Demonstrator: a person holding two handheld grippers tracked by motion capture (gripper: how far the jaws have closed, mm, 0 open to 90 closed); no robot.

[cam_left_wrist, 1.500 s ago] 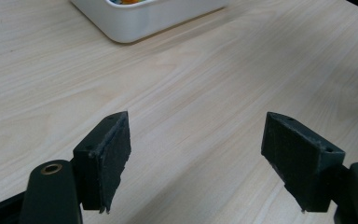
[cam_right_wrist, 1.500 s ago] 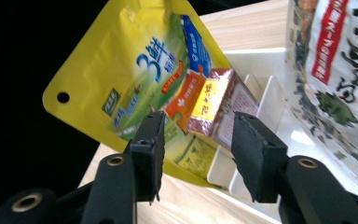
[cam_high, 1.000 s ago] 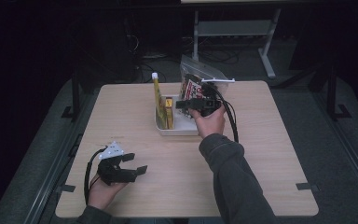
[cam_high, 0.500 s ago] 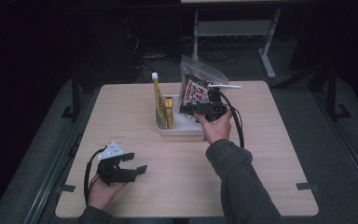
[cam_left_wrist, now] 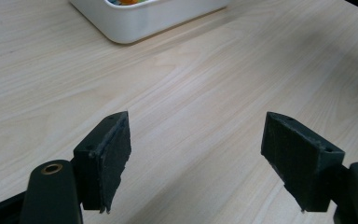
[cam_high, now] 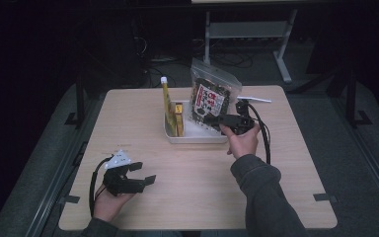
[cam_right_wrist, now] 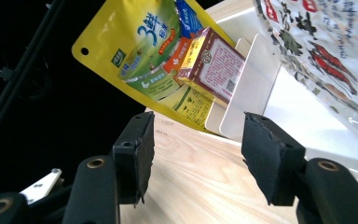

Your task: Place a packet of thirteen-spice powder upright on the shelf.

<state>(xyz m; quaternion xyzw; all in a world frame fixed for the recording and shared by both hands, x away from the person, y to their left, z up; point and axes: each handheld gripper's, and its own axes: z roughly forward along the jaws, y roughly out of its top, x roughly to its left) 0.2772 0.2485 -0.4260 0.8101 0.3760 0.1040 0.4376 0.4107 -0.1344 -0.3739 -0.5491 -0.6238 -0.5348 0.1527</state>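
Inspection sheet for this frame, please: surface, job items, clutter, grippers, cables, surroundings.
Surface: light wooden table, bare around the tray.
Job's things: white tray holding a yellow pouch, a small box and a clear printed snack bag, all upright.
Clutter: nothing seen.
Grippers: left hand-held gripper open over bare table; right hand-held gripper open, beside the tray, holding nothing.
Cables: black cable trails from the right gripper.
Surroundings: dark room, grey floor, metal frame behind the table.
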